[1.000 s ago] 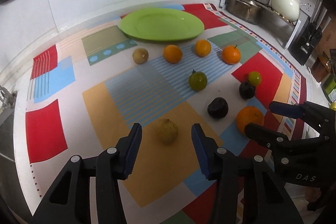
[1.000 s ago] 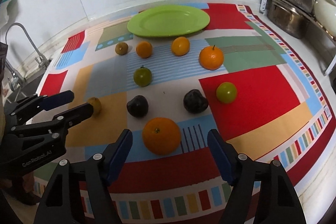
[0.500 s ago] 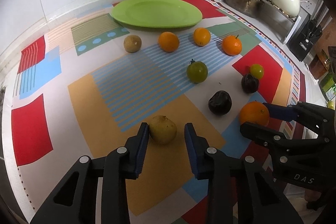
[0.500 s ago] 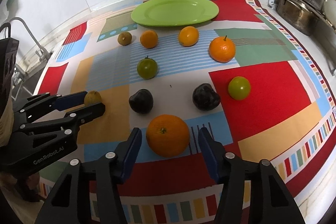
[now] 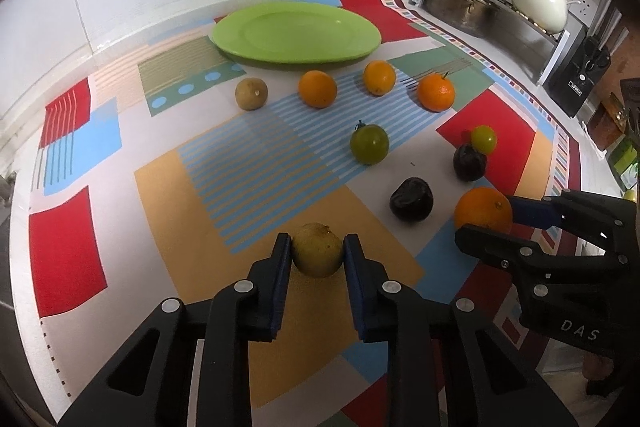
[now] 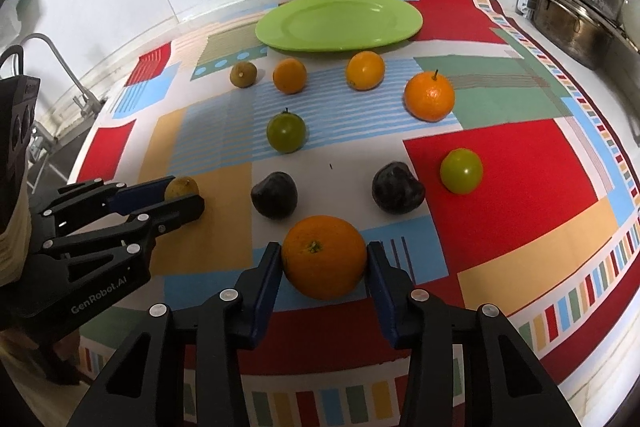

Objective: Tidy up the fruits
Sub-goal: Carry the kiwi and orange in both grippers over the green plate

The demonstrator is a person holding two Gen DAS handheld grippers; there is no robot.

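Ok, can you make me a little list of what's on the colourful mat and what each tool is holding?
left tool: just closed, shut on the yellow-green fruit
right tool: jaws have been closing, pads against the big orange
green plate: at the back of the mat, nothing on it
other oranges: three, in a row before the plate
green fruits: two
dark fruits: two
brownish fruit: one, left end of the row

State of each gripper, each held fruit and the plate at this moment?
left gripper: jaws just closed, shut on the yellow-green fruit
right gripper: jaws just closing, pads against the large orange
yellow-green fruit: gripped, on the cloth
large orange: gripped, on the cloth
green plate: holds no fruit
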